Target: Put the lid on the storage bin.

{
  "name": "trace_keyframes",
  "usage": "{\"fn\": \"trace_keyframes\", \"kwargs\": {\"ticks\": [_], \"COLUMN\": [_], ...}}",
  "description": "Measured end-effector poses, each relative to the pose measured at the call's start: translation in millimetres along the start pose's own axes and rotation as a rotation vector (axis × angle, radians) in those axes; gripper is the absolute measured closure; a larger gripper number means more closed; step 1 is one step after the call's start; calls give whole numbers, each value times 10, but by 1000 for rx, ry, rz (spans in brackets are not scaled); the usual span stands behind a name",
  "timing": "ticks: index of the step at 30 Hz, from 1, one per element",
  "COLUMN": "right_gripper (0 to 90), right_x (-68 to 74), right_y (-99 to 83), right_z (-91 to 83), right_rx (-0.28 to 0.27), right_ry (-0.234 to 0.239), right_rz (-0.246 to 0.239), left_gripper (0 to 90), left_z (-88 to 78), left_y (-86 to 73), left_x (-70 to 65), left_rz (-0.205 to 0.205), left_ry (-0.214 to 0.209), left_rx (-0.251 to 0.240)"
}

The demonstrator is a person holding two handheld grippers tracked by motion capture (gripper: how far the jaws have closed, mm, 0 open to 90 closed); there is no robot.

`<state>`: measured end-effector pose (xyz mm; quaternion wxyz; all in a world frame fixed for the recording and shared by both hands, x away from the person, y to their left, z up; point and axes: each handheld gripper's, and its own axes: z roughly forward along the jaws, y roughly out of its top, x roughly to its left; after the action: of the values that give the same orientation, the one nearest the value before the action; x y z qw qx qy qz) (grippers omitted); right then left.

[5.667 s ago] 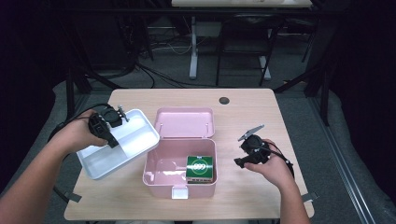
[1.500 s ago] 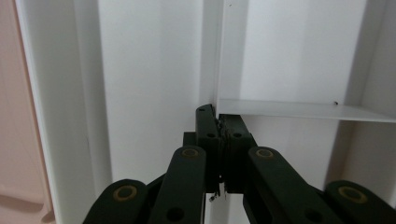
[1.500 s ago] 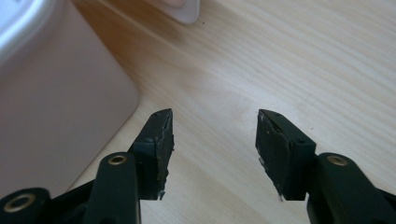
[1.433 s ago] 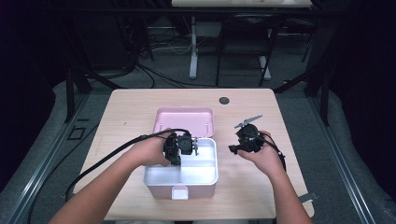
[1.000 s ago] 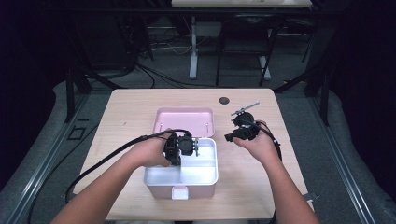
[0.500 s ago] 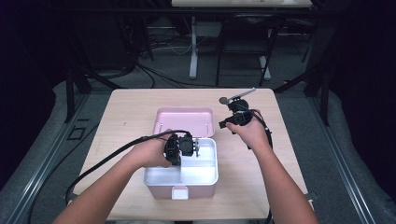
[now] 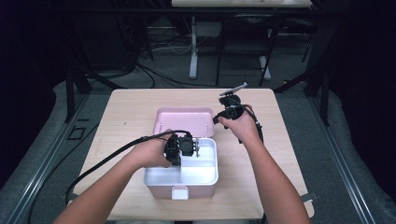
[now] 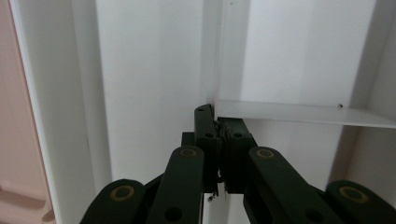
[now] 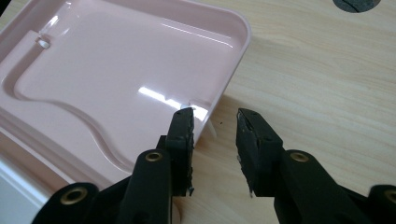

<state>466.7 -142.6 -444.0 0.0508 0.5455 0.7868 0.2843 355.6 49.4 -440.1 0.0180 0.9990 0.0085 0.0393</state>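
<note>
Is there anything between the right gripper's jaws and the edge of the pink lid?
In the right gripper view, the right gripper stands open at the pink lid rim; its left jaw overlaps the edge, with bare table between the jaws.

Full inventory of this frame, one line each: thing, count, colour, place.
white tray: 1, white, two compartments, seated in the pink box
pink box: 1, pink, table centre near the front edge
lid: 1, pink, open flat behind the box
dark disc: 1, dark, table's far side
table: 1, light wood
left gripper: 1, black, shut on the tray's divider
right gripper: 1, black, jaws apart at the lid's right edge, nothing between them
</note>
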Motion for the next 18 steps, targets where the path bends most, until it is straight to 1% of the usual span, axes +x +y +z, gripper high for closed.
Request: {"fn": "trace_keyframes", "kwargs": {"ticks": [1,4,5,6,8,13,15,16,18], "right_gripper": [669,679,687,699,699,705,714,718,724], "right_x": [9,24,29,37,38,20,13,11,6], "right_y": [11,50,61,84,94,138,158,165,180], "right_z": [18,72,93,123,140,256,321,349,390], "right_rx": [-5,8,5,16,18,22,33,30,28], "right_ry": [-4,-22,-21,-31,-31,-34,-32,-40,-40], "right_rz": [-3,-5,0,5,8,36,50,50,63], "left_gripper": [874,874,874,874,875,875,875,875,875], "left_z": [0,2,2,2,1,1,1,1,1], "left_y": [1,0,0,0,1,2,3,3,3], "left_x": [1,-4,-5,-5,-3,2,0,-2,-3], "left_rz": [1,-2,-2,-1,-1,0,-1,-1,-1], "left_ry": [0,2,2,5,2,-1,1,2,2], "left_rx": [1,-3,-3,-2,-2,-1,-1,-1,-1]}}
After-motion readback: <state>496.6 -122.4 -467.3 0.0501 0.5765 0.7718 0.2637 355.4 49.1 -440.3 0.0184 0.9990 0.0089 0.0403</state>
